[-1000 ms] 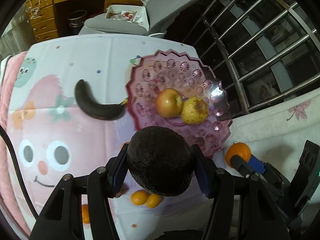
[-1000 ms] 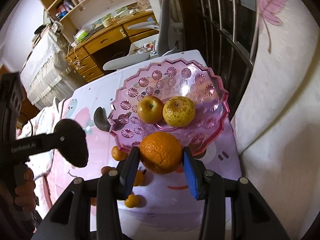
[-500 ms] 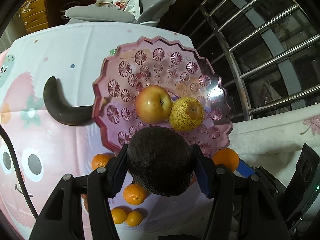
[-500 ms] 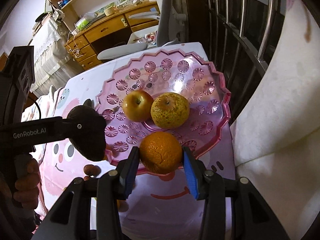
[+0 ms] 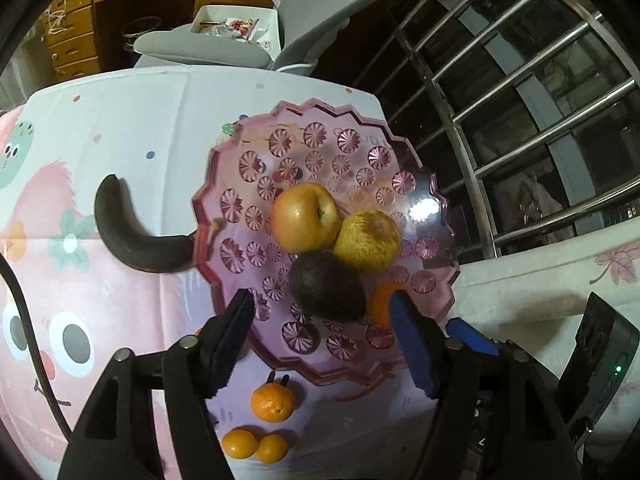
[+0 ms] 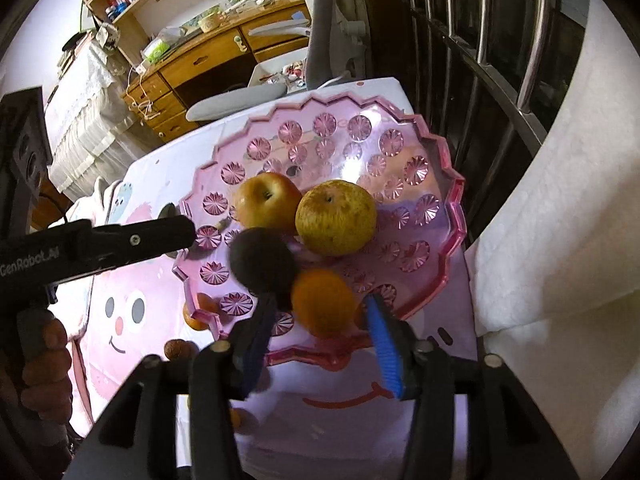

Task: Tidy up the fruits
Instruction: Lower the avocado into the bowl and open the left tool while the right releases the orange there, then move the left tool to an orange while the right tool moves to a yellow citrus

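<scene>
A pink scalloped tray (image 5: 320, 148) (image 6: 456, 200) holds a red-yellow apple (image 5: 306, 218) (image 6: 266, 202) and a speckled pear (image 5: 368, 240) (image 6: 336, 222). The dark avocado (image 5: 326, 284) (image 6: 262, 262) lies on the tray against them. My left gripper (image 5: 324, 332) hovers just over it, its jaws opening and the pads clear of the fruit. The orange (image 6: 324, 302) (image 5: 380, 300), blurred, sits on the tray's near part between the opening jaws of my right gripper (image 6: 320, 344); neither blue pad touches it.
A blackened banana (image 5: 136, 236) lies left of the tray on the cartoon tablecloth. Small mandarins (image 5: 273, 402) and a brown fruit (image 6: 176, 348) sit near the table's front. Window bars (image 5: 500, 92) and a white cloth-covered ledge (image 6: 560, 220) close off the right. A grey chair (image 5: 208, 44) stands behind.
Both grippers came down over the tray and widened. The avocado left the left jaws and the orange left the right jaws; both now rest on the tray.
</scene>
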A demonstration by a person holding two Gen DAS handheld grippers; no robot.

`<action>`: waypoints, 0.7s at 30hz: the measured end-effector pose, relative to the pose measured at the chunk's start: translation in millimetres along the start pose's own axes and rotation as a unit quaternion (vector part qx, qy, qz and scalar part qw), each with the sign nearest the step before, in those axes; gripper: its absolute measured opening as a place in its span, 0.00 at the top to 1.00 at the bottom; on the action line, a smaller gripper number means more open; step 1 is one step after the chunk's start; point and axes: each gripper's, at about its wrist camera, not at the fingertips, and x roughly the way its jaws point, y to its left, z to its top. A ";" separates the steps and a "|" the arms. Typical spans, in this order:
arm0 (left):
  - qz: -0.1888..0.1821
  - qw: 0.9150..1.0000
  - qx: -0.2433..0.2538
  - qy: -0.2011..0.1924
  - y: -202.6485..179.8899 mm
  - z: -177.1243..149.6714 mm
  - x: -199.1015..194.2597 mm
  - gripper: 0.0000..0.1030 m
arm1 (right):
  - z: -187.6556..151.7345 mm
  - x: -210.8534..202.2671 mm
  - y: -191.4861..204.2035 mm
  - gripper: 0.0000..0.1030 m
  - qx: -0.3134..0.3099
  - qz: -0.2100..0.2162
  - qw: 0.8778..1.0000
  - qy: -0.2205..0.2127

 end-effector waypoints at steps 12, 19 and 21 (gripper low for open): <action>0.032 0.998 -0.046 -0.031 42.8 -26.4 -43.7 0.28 | -6.1 -10.9 19.6 0.45 -0.008 0.018 1.000 -0.008; 0.057 0.993 -0.091 -0.048 80.7 -51.7 -68.9 0.26 | -12.7 -12.6 38.4 0.45 -0.038 0.041 0.998 -0.011; 0.065 0.991 -0.108 -0.053 92.8 -59.9 -74.1 0.26 | -16.0 -13.3 45.6 0.45 -0.053 0.046 0.997 -0.012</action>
